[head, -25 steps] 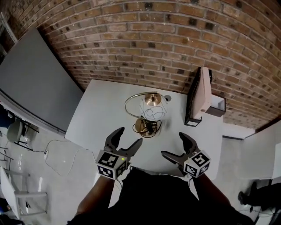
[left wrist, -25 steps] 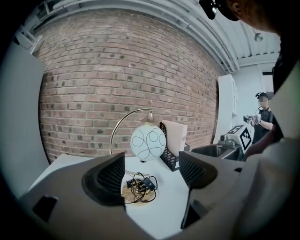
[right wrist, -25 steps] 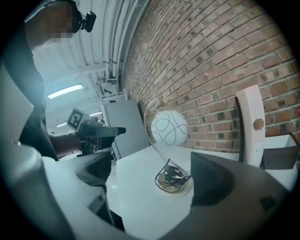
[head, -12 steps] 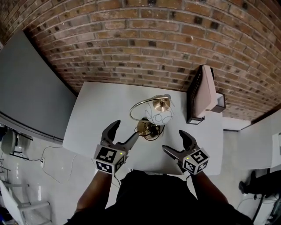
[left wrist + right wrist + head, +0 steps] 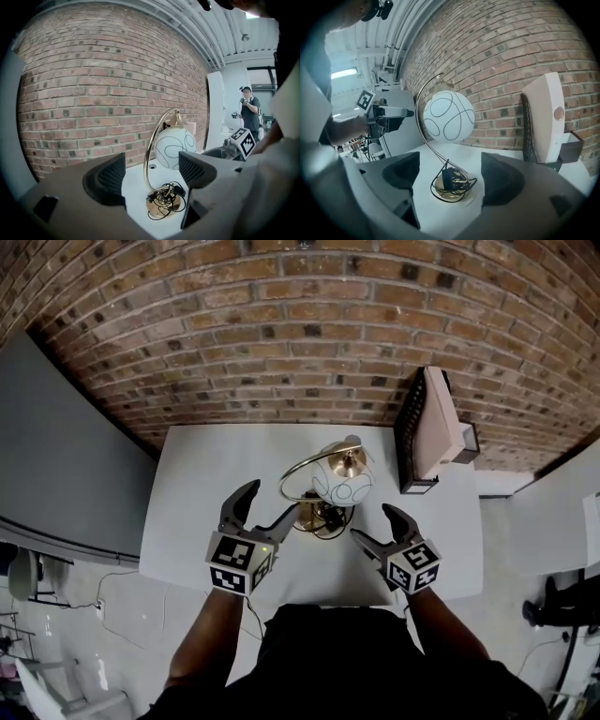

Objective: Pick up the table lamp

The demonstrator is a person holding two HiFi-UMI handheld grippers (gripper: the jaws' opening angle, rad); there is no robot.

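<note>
A: Where's the lamp [image 5: 330, 493]?
B: Upright mid-bench [image 5: 202, 484], near the brick wall [image 5: 281, 343], cord bundled on its brass base [image 5: 317, 517]. A white unit [image 5: 433, 426] stands to its right, apart.
A: What moved?
B: Both tools closed in over the last second. The left tool [image 5: 269, 503] slid across toward the base, and its inner finger is now just beside the hoop [image 5: 284, 482]. The right tool [image 5: 371, 523] came in lower on the other side.
A: Jaws?
B: Left: wide apart, empty. Its own view shows hoop and base ahead in the gap, pads touching nothing. Right: jaws have just been closing but stand apart. Base and cord sit ahead between them, no pad contact.
A: So no grip yet.
B: None. The lamp sits on the bench, untouched as far as I can see. Looks like final approach, flanking the base from both sides.
A: Risk?
B: The globe [image 5: 343, 486] hangs off a thin arc — top-heavy, I'd guess. Grab low on the hoop or at the base, else it may swing. Loose cord could snag a pad.
</note>
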